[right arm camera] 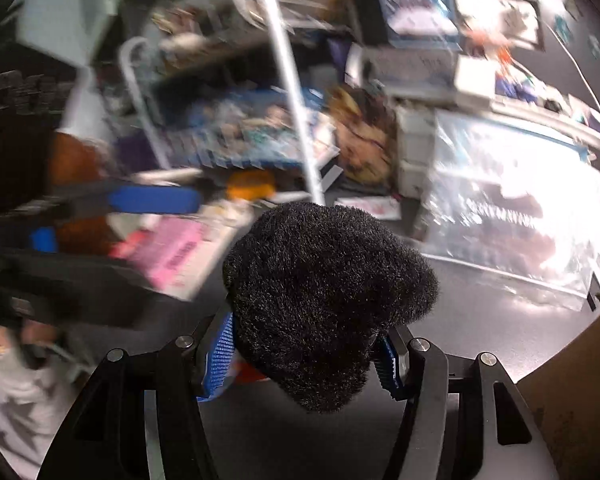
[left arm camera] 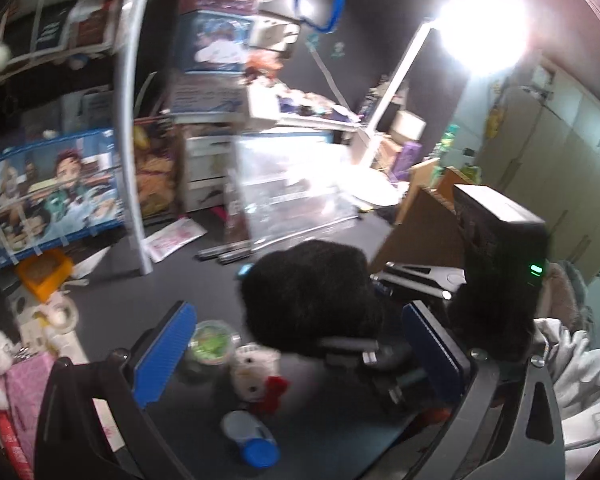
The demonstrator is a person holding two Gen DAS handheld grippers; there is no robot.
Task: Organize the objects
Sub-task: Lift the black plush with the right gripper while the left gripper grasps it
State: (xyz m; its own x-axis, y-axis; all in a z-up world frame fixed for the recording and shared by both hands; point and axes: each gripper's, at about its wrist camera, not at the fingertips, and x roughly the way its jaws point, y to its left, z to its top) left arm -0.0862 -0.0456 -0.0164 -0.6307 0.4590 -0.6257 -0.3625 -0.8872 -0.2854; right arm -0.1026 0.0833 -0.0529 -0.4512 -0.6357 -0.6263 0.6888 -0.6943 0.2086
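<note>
My right gripper is shut on a black fuzzy plush, held above the dark desk; the view is motion-blurred. In the left wrist view the same black plush hangs ahead of my left gripper, which is open and empty, its blue pads wide apart. Below the left gripper on the desk lie a small white plush with a red bow, a round tub with green contents and a white bottle with a blue cap.
A clear plastic bag and a brown cardboard box sit at the back of the desk. Anime boxes, an orange tub, tape rolls and a pink packet crowd the left. A bright lamp glares at upper right.
</note>
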